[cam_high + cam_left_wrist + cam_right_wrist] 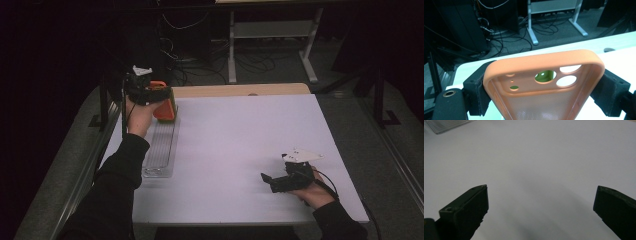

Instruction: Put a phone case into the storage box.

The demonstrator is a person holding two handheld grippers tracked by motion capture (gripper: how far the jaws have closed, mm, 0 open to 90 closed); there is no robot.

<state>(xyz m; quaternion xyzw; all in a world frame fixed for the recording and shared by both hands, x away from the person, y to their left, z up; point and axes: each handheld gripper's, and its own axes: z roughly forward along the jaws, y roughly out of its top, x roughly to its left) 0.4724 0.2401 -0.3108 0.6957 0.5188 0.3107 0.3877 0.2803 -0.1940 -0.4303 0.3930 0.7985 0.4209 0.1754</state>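
Between the left gripper's (544, 100) jaws: one orange phone case (544, 82), clamped across its width, a pad pressing each long side wall just below the camera end, inner face turned toward the jaws' base, open back panel running down between them. Below that grip: white table (240, 140), with a clear ribbed tray (161, 147) lying flat underneath and toward the person; the case (165, 106) sits raised above the tray's far end, apart from it as far as can be told. Case, judged: light, thin-walled, rubbery and soft, so it flexes under squeeze and may bow or pop out if pinched hard; matte skin looks grippy, not slippery; not fragile. Best hold, judged: both long walls near a corner, where the rim is stiffest; avoid the perforated back and the lens cut-outs (566, 80). Right gripper (541, 212): jaws wide apart, nothing between them, bare table beneath, well apart from the case.
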